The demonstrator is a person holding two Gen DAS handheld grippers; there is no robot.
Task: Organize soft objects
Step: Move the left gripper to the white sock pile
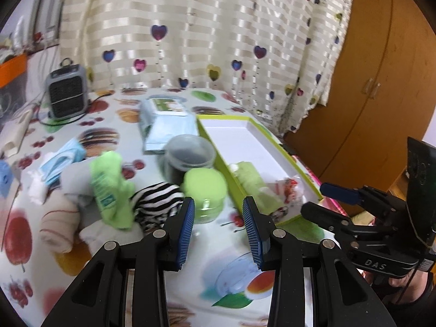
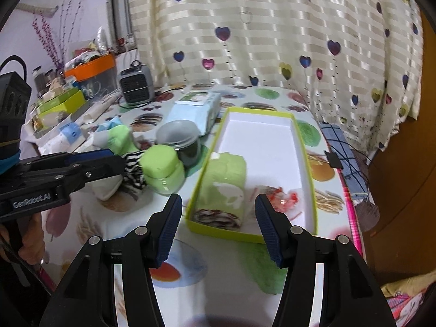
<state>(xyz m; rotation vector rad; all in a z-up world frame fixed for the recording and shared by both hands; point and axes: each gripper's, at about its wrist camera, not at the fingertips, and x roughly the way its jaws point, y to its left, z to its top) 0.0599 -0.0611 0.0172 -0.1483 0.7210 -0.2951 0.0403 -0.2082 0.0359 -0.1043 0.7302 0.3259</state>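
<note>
Both tongs released, empty; right tongs (image 2: 218, 204) view shows rolled green towel (image 2: 226, 188) in box (image 2: 305, 141); left tongs (image 1: 218, 212) view shows striped cloth (image 1: 155, 199).

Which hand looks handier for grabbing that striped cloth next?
Probably the left: its gripper is open with the striped cloth just ahead. The right gripper faces the green box.

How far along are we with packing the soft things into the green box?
Done: a rolled green towel and a small red-and-white item lie in the green box. In hand: nothing; the left gripper and right gripper are both open and empty. Left: the striped cloth, green cloth and beige rolled towel sit outside on the table.
</note>
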